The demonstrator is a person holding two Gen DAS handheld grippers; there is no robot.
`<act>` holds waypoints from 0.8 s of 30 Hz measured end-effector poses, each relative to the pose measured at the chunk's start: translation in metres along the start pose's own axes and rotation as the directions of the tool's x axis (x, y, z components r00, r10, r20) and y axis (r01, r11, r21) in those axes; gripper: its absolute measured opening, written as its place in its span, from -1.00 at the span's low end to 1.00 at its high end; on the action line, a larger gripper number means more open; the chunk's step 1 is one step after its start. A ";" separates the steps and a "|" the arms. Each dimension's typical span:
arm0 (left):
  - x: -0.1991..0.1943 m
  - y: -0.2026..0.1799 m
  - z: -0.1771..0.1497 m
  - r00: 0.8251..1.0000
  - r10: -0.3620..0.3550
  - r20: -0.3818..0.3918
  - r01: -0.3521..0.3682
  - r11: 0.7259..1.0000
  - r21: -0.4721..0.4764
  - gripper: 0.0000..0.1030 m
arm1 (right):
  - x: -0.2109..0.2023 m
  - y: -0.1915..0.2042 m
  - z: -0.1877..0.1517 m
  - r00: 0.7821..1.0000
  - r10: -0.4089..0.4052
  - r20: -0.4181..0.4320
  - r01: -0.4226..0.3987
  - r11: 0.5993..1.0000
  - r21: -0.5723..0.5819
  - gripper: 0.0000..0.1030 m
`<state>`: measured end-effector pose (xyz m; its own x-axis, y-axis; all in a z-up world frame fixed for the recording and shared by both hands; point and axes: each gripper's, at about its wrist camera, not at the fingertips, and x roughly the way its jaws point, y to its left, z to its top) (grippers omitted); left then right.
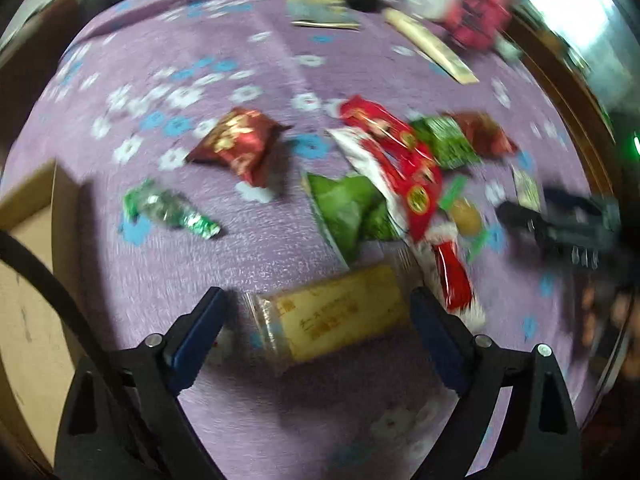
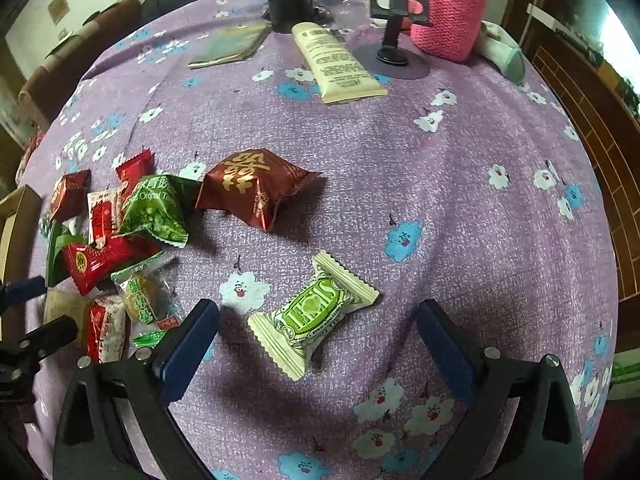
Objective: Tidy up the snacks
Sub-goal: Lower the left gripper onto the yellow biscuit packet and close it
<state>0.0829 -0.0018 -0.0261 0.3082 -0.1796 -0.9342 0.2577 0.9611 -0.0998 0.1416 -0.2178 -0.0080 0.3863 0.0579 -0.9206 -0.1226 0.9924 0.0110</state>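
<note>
Snacks lie scattered on a purple flowered tablecloth (image 2: 440, 208), most of them heaped in a pile (image 2: 116, 240) of red and green packets at the left of the right wrist view. Apart from that heap sit a dark red packet with gold characters (image 2: 256, 188) and a white-and-green wrapped candy (image 2: 314, 314). The right gripper (image 2: 318, 336) has its jaws spread wide, holding nothing, with the white-and-green candy lying on the cloth between the fingers, touching neither. The left gripper (image 1: 316, 322) is likewise wide open and empty; a clear-wrapped yellow bar (image 1: 332, 316) lies between its blue pads (image 1: 198, 338), though blur hides whether either pad touches it. A cardboard box (image 1: 28, 248) stands at the left edge of the left wrist view. At the far end of the table rest a cream tube (image 2: 338, 64) and a pink knitted pouch (image 2: 450, 20).
</note>
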 end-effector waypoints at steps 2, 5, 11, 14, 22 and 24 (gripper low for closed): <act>0.000 -0.008 0.001 0.999 0.036 -0.010 -0.035 0.991 0.131 0.80 | 0.002 0.004 0.001 1.000 -0.005 -0.008 0.005 0.999 -0.042 0.94; 0.005 -0.027 0.005 0.998 0.060 -0.020 -0.050 0.943 0.329 0.80 | 0.001 0.005 -0.003 1.000 -0.001 0.000 0.001 0.998 -0.062 0.97; 0.018 -0.044 0.013 0.999 0.019 -0.028 -0.004 0.892 0.451 0.84 | 0.006 0.007 -0.002 1.000 0.008 -0.002 -0.008 0.995 -0.100 0.99; 0.023 -0.037 0.017 0.998 -0.056 -0.019 0.059 0.901 0.429 0.91 | 0.010 0.012 0.000 1.000 0.001 -0.005 -0.002 0.994 -0.107 1.00; 0.029 -0.038 0.026 0.997 -0.053 -0.058 0.074 0.870 0.488 0.88 | 0.016 0.023 0.014 1.000 -0.013 -0.025 0.010 0.994 -0.105 0.98; 0.030 -0.044 0.035 0.995 -0.057 -0.086 0.094 0.850 0.519 0.74 | 0.018 0.025 0.015 1.000 -0.010 -0.016 0.008 0.995 -0.101 1.00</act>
<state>0.1124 -0.0570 -0.0376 0.2130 -0.2156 -0.9530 0.7227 0.6911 0.0052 0.1592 -0.1908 -0.0180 0.3728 0.0464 -0.9268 -0.2113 0.9768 -0.0361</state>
